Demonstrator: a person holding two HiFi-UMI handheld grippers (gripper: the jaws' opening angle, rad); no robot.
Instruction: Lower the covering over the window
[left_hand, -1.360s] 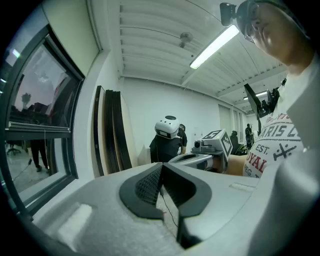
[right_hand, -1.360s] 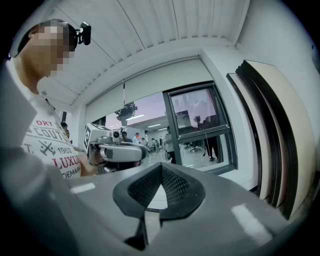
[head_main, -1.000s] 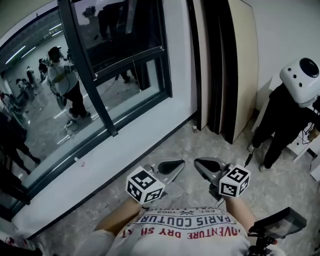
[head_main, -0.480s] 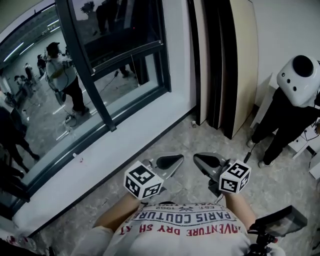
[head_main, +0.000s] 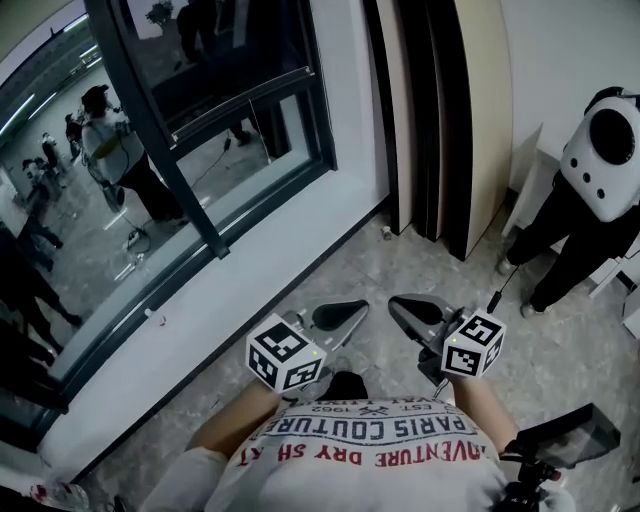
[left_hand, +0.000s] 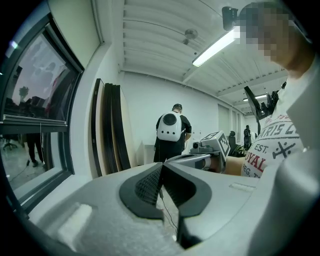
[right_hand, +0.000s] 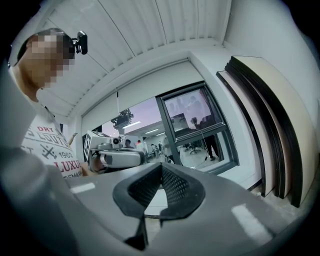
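Hovering side by side over the floor, the left gripper and right gripper have their jaws pressed together, empty. Only the right gripper view shows the white covering, raised above the window.

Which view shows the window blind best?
The right gripper view: the white blind sits raised above the window, its cord visible. The head view shows only lower panes and sill; the left gripper view just the window's edge.
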